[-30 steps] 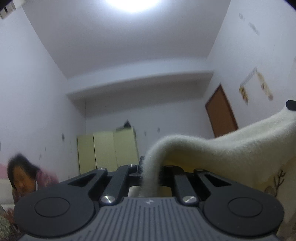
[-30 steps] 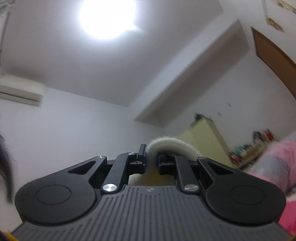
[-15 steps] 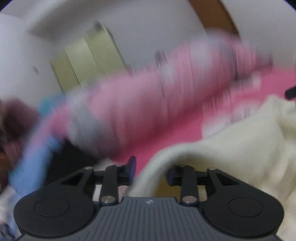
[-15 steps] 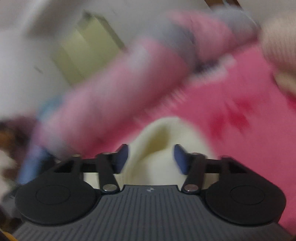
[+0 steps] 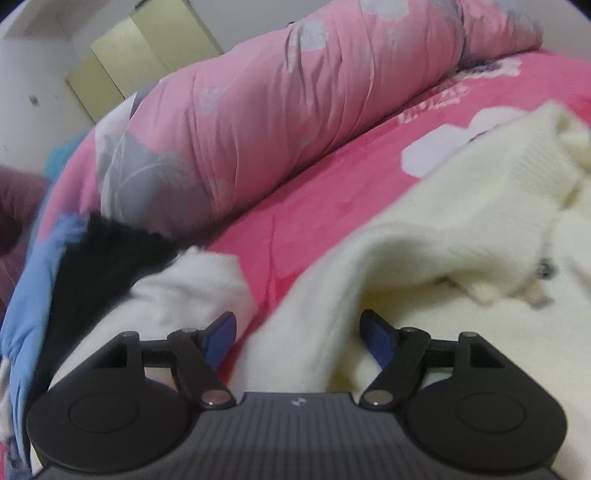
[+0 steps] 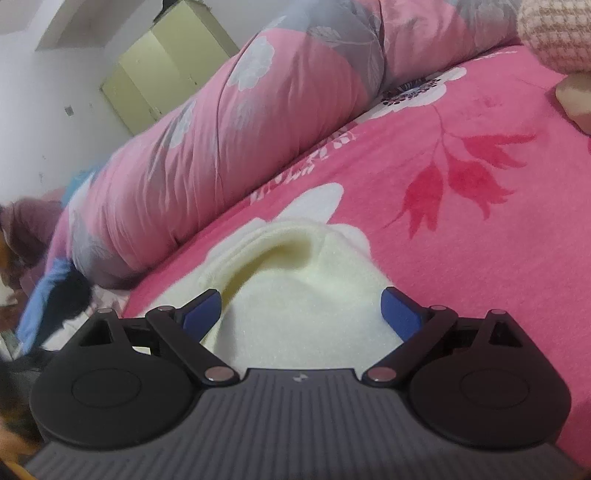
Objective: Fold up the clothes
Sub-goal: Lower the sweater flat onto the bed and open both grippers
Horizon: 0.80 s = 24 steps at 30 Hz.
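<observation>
A cream fuzzy sweater (image 5: 461,236) lies on the pink flowered bed sheet (image 5: 332,177). In the left wrist view my left gripper (image 5: 301,338) is open, its blue pads (image 5: 221,336) wide apart, with a fold of the sweater lying loose between them. In the right wrist view my right gripper (image 6: 301,312) is open over another part of the cream sweater (image 6: 303,273), which rests on the sheet (image 6: 461,229) between the spread fingers.
A rolled pink and grey quilt (image 5: 258,110) runs along the far side of the bed. A pile of white, black and blue clothes (image 5: 110,266) lies at the left. A knitted beige item (image 6: 557,33) sits at the upper right. Yellow-green cabinets (image 6: 159,74) stand against the wall.
Both grippers swung down from pointing at the ceiling to the bed. Both were shut on the sweater and have opened, and the sweater now lies on the sheet.
</observation>
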Available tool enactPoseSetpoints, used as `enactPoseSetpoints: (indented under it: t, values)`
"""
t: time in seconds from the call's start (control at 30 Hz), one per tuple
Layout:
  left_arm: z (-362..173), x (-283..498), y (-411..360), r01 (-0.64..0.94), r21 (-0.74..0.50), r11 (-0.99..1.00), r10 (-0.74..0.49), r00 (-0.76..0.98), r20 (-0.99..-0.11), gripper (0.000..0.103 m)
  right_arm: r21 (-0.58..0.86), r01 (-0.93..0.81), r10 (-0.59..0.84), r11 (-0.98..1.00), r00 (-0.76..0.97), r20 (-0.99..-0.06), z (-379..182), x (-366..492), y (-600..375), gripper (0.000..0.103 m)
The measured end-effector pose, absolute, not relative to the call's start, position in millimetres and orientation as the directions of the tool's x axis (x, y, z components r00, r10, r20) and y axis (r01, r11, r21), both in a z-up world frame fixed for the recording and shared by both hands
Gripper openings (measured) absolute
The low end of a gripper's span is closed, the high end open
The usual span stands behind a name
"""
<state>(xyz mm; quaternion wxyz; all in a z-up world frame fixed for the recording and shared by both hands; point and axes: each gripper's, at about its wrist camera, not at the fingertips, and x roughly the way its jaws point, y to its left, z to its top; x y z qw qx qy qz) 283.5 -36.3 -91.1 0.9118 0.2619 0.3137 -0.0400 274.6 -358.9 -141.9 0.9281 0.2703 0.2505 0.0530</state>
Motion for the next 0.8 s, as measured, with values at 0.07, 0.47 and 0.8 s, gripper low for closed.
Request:
enactPoseSetpoints:
  t: [0.07,0.47,0.8]
  values:
    - [-76.1,263.5,-23.3,0.224,0.419,0.88,0.087,0.791,-0.605,0.08,0.485,0.045,0.21,0.874,0.863,-0.46,-130.6,273.3,-360.2,0.094]
    - [-78.5,91.0,52.3,0.258,0.056,0.965,-0.13,0.647,-0.752,0.082,0.02,-0.001,0.014,1.0,0.769,-0.639,-121.8,195.4,-275.6,0.099]
    - [-90.1,13.1,104.6,0.141,-0.039,0.989,-0.128,0.704,-0.699,0.065,0.232,-0.1,0.208,0.967,0.836,-0.508,-98.5,52.8,-257.7,0.083]
